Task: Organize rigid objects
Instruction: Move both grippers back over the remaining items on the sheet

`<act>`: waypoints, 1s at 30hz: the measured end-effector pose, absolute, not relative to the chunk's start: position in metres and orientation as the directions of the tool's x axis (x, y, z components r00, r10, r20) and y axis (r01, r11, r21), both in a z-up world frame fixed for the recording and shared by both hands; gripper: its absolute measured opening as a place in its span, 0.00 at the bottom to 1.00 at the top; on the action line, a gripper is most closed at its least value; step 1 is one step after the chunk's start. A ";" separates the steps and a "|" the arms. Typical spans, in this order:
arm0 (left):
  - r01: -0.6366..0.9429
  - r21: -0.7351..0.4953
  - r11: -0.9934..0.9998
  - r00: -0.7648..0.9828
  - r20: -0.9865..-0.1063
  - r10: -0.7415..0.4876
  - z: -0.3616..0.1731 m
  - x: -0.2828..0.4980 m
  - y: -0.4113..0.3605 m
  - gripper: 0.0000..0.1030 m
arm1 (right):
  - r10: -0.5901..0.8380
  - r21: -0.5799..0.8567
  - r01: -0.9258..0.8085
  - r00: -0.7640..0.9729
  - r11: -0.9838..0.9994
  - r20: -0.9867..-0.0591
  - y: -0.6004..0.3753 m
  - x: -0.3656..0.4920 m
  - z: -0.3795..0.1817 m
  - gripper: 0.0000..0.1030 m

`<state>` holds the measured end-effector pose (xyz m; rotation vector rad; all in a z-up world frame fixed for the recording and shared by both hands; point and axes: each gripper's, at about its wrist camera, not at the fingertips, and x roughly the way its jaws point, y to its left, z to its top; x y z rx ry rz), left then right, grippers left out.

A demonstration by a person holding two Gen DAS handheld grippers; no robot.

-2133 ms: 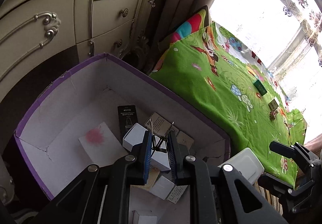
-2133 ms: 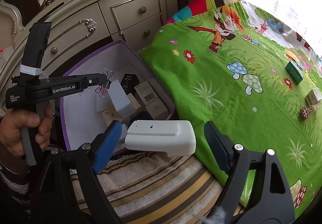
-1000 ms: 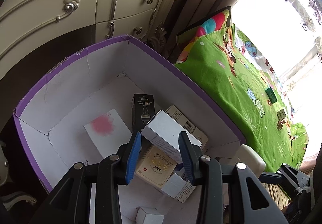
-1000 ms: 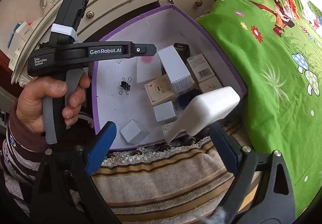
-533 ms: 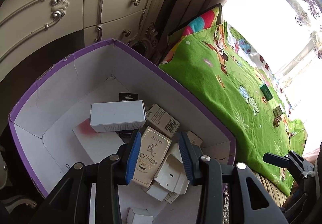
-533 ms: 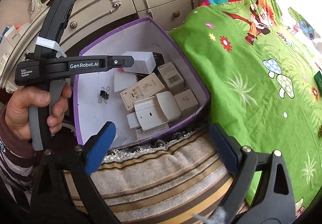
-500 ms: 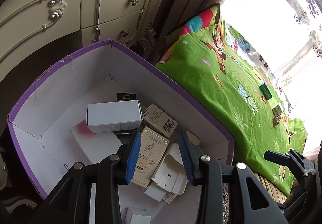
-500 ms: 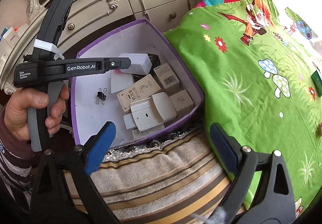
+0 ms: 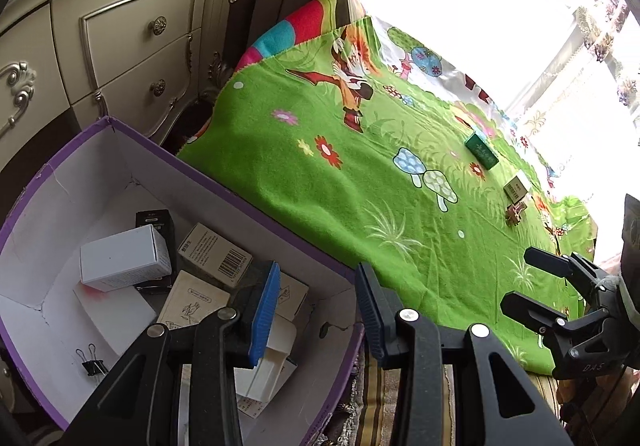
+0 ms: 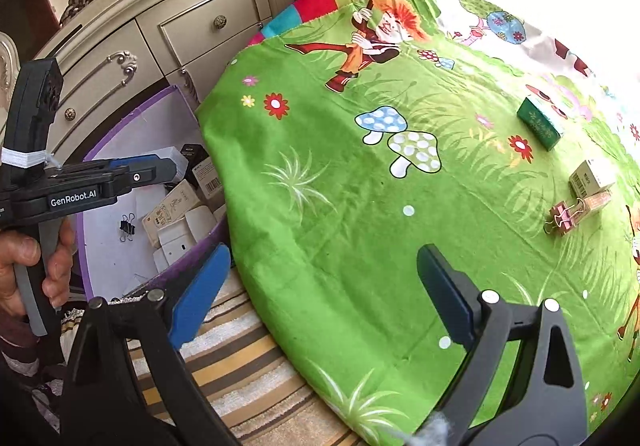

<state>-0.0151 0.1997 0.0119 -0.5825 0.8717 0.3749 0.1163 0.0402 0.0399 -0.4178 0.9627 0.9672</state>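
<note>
Both tools empty. Left tool (image 9: 314,310) part-way apart over the near wall of the purple box (image 9: 208,181); right tool (image 10: 320,294) wide apart over the green blanket (image 10: 340,246). Box holds white carton (image 9: 120,260), barcode carton (image 9: 216,256), black binder clip (image 9: 94,364). Farther out on the blanket: pink binder clip (image 10: 564,219), tan box (image 10: 592,177), then green box (image 10: 540,121).

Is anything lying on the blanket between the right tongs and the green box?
Nothing visible: from the open right tongs to the green box there is only bare green blanket.
</note>
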 end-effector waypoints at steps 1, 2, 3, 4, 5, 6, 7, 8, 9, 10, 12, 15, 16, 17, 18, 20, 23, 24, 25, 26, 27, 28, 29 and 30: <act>-0.517 -0.322 0.793 0.596 -0.800 0.064 0.013 -0.009 0.195 0.39 | 0.497 0.096 -0.830 0.232 0.550 -0.836 0.034 0.122 0.040 0.93; -0.502 -0.321 0.803 0.598 -0.800 0.054 0.014 -0.003 0.189 0.39 | 0.492 0.088 -0.820 0.249 0.565 -0.834 0.029 0.127 0.040 0.93; -0.487 -0.321 0.812 0.600 -0.799 0.045 0.015 0.003 0.183 0.39 | 0.486 0.080 -0.808 0.268 0.583 -0.832 0.023 0.133 0.040 0.93; -0.471 -0.321 0.822 0.602 -0.797 0.034 0.016 0.009 0.178 0.39 | 0.479 0.072 -0.796 0.286 0.600 -0.830 0.017 0.138 0.039 0.93; -0.450 -0.321 0.833 0.606 -0.795 0.021 0.017 0.015 0.170 0.39 | 0.471 0.065 -0.783 0.304 0.619 -0.828 0.010 0.144 0.039 0.93; -0.429 -0.322 0.844 0.609 -0.793 0.007 0.019 0.022 0.164 0.39 | 0.464 0.061 -0.770 0.317 0.635 -0.827 0.004 0.150 0.039 0.93; -0.410 -0.321 0.854 0.611 -0.791 -0.004 0.020 0.028 0.158 0.39 | 0.458 0.060 -0.755 0.330 0.653 -0.825 -0.004 0.156 0.038 0.93; -0.393 -0.320 0.862 0.612 -0.790 -0.014 0.021 0.033 0.152 0.39 | 0.451 0.063 -0.738 0.341 0.672 -0.825 -0.012 0.162 0.038 0.93; -0.377 -0.319 0.870 0.613 -0.790 -0.024 0.021 0.040 0.146 0.39 | 0.446 0.067 -0.721 0.349 0.690 -0.824 -0.018 0.168 0.037 0.93; -0.365 -0.317 0.876 0.611 -0.791 -0.032 0.022 0.046 0.140 0.39 | 0.442 0.074 -0.704 0.356 0.706 -0.823 -0.027 0.174 0.036 0.93; -0.344 -0.313 0.885 0.607 -0.794 -0.045 0.022 0.057 0.130 0.39 | 0.432 0.078 -0.677 0.372 0.732 -0.822 -0.043 0.185 0.035 0.93; -0.310 -0.304 0.901 0.597 -0.800 -0.064 0.020 0.072 0.116 0.39 | 0.403 0.060 -0.636 0.411 0.769 -0.818 -0.064 0.198 0.034 0.93; -0.298 -0.299 0.906 0.594 -0.802 -0.069 0.019 0.077 0.112 0.39 | 0.394 0.055 -0.621 0.423 0.782 -0.816 -0.071 0.202 0.034 0.93; -0.286 -0.295 0.912 0.591 -0.803 -0.075 0.019 0.082 0.107 0.39 | 0.387 0.054 -0.607 0.433 0.793 -0.814 -0.078 0.206 0.033 0.93; -0.272 -0.291 0.917 0.587 -0.805 -0.081 0.018 0.087 0.102 0.39 | 0.381 0.056 -0.591 0.441 0.805 -0.813 -0.085 0.210 0.032 0.93; -0.246 -0.281 0.928 0.580 -0.810 -0.091 0.018 0.098 0.091 0.39 | 0.364 0.058 -0.557 0.456 0.828 -0.812 -0.099 0.218 0.029 0.93; -0.210 -0.269 0.940 0.573 -0.813 -0.105 0.017 0.113 0.077 0.39 | 0.325 0.042 -0.511 0.479 0.859 -0.816 -0.116 0.228 0.023 0.93; -0.197 -0.265 0.944 0.571 -0.814 -0.109 0.016 0.119 0.071 0.39 | 0.312 0.037 -0.497 0.485 0.867 -0.817 -0.120 0.230 0.021 0.93; -0.185 -0.260 0.948 0.567 -0.816 -0.113 0.015 0.125 0.066 0.39 | 0.303 0.036 -0.482 0.489 0.875 -0.818 -0.125 0.233 0.019 0.93; -0.172 -0.256 0.951 0.564 -0.817 -0.118 0.015 0.131 0.060 0.39 | 0.301 0.043 -0.471 0.489 0.881 -0.819 -0.129 0.235 0.017 0.93; -0.156 -0.254 0.955 0.563 -0.817 -0.125 0.015 0.137 0.055 0.39 | 0.302 0.052 -0.462 0.487 0.886 -0.819 -0.133 0.238 0.015 0.93; -0.141 -0.251 0.958 0.562 -0.817 -0.131 0.015 0.143 0.050 0.39 | 0.301 0.059 -0.451 0.487 0.890 -0.820 -0.137 0.240 0.014 0.93; -0.127 -0.244 0.961 0.560 -0.818 -0.134 0.015 0.150 0.044 0.39 | 0.297 0.061 -0.440 0.490 0.896 -0.820 -0.140 0.242 0.012 0.93; -0.112 -0.240 0.964 0.559 -0.817 -0.139 0.016 0.156 0.038 0.39 | 0.290 0.060 -0.429 0.494 0.901 -0.820 -0.143 0.243 0.011 0.93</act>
